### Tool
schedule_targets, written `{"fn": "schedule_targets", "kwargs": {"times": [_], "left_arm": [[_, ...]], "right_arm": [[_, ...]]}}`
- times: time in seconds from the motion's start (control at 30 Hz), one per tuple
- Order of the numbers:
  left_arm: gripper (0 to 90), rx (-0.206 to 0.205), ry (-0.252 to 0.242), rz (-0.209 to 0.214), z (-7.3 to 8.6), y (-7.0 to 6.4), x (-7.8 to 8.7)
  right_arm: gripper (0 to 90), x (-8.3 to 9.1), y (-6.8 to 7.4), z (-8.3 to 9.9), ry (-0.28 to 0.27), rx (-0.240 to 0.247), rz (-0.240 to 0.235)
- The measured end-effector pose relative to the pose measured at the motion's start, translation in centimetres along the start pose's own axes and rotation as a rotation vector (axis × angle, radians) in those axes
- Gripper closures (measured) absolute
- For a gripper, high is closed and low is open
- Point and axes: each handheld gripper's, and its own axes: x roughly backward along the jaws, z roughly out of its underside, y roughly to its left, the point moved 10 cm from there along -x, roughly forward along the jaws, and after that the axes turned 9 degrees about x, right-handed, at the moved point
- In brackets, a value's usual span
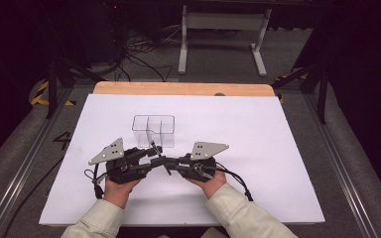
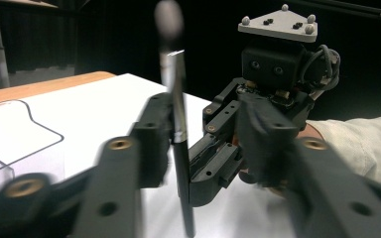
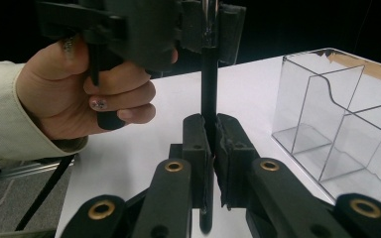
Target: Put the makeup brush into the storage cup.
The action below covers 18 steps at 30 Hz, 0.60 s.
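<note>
Clamping one pen [image 3: 209,94] from both ends at centre frame, the left gripper [image 1: 151,154] and right gripper [image 1: 173,166] risk twisting it loose if either hand turns.

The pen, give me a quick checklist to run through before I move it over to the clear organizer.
1. Right gripper jaws shut on the pen: ok.
2. Left gripper jaws on the pen's upper part: ok in the right gripper view.
3. Pen near upright between the grippers: ok.
4. Clear organizer standing upright on the white table, compartments open: ok.
5. Path to the organizer free: ok.
6. Which end of the pen points down: cannot tell.
</note>
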Motion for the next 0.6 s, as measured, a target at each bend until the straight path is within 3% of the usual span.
{"fn": "schedule_targets", "kwargs": {"times": [0.07, 0.1, 0.13, 0.6], "left_arm": [[73.1, -0.009, 0.001, -0.006, 0.01, 0.07, 0.03], [74.8, -0.007, 0.004, -0.007, 0.05, 0.10, 0.04], [81.1, -0.012, 0.004, -0.002, 0.07, 0.07, 0.06], [83.3, -0.028, 0.012, -0.051, 0.17, 0.57, 0.22]], "right_arm": [[84.1, -0.07, 0.16, -0.05, -0.002, 0.004, -0.004], [90.0, -0.06, 0.23, -0.06, -0.002, 0.005, -0.006], [90.0, 0.00, 0.17, -0.14, -0.010, 0.005, 0.003], [87.0, 0.83, -0.31, 0.24, 0.008, 0.008, 0.015]]}}
